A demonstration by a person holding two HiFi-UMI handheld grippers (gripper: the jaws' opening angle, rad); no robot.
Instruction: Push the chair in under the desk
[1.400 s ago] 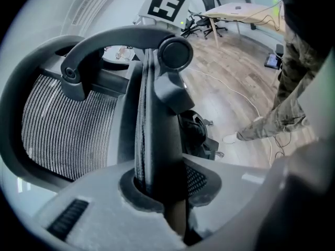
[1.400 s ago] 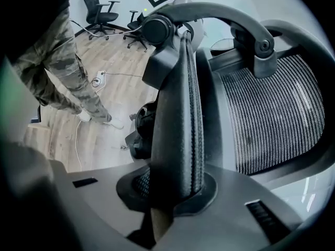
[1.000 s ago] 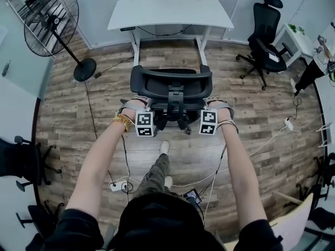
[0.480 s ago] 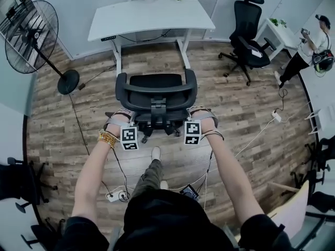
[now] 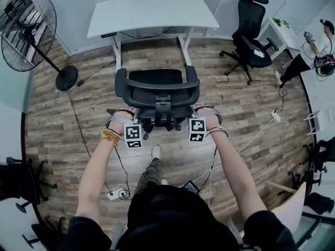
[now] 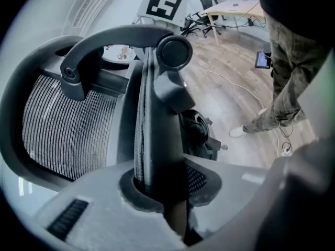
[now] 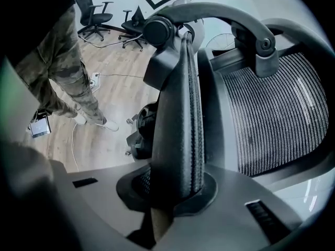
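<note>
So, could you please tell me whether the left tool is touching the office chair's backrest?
Touching. The left gripper view shows the left tool clamped on the edge of the office chair's backrest, its jaws pressing both sides.

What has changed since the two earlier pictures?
The chair has rolled a little closer to the desk. Nothing was taken hold of or let go: the left gripper and the right gripper stay clamped on the backrest's side edges. The desk, the fan and the second chair kept their places.

Wood floor [image 5: 251, 114] under chair [image 5: 157, 90], desk [image 5: 152, 14], fan [image 5: 67, 78].
</note>
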